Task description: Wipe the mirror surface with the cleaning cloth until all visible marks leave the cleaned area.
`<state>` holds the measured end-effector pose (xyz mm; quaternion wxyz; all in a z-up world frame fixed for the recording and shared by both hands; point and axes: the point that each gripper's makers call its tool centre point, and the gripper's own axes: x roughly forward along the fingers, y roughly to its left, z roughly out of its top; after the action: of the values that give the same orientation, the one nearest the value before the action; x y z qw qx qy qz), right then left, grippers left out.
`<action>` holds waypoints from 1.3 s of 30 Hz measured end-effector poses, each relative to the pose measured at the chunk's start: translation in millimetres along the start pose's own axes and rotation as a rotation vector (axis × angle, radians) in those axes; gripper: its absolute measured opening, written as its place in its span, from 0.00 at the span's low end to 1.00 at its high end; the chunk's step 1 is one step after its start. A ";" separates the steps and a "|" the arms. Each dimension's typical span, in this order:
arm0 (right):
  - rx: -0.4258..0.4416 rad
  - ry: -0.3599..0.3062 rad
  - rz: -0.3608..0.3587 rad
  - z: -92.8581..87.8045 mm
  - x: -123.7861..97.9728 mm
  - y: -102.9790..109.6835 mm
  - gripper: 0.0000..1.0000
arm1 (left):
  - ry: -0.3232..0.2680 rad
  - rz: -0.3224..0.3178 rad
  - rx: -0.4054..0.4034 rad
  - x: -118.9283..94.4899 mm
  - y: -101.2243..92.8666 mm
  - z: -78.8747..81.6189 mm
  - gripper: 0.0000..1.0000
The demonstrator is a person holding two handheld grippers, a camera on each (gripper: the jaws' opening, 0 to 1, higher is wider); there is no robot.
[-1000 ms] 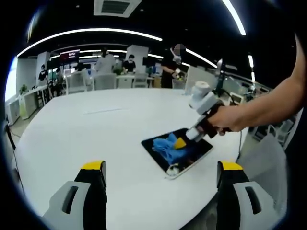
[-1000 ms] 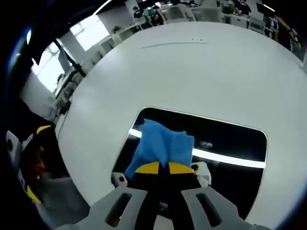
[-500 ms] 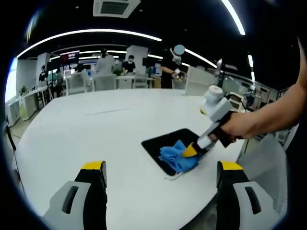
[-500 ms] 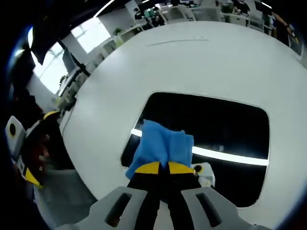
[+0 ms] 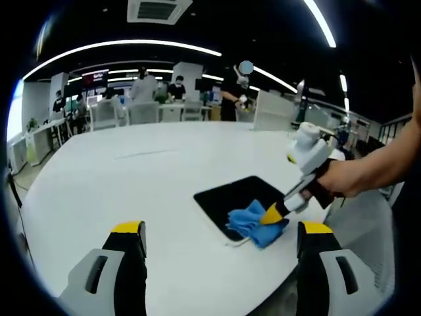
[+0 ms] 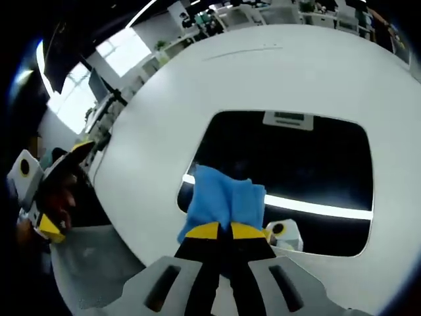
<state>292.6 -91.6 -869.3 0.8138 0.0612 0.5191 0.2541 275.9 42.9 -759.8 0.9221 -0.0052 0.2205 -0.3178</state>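
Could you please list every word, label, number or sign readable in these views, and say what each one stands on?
None can be read.
Dark wall screen at the back of the room, left gripper view: reddish lettering, too small and blurred.
Pale strip at the far edge of the dark rectangular mirror, right gripper view: faint marks, illegible.

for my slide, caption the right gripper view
Right gripper shut on blue cloth, pressing it onto the dark mirror on a white table.
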 end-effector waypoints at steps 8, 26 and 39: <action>-0.003 0.013 0.012 -0.3 -0.2 -0.3 0.00 | 0.001 0.006 -0.001 -0.4 1.5 -0.1 0.95; 0.010 0.010 -0.003 -4.0 -13.8 -26.4 0.00 | 0.007 0.000 0.003 0.3 -0.6 -0.9 0.95; 0.027 0.013 -0.028 -7.2 -24.6 -46.2 0.00 | 0.013 -0.003 0.003 1.0 -0.7 -2.4 0.95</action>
<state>294.3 -144.4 -869.3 0.8130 0.0635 0.5284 0.2361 275.2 42.1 -762.3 0.9202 -0.0017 0.2262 -0.3195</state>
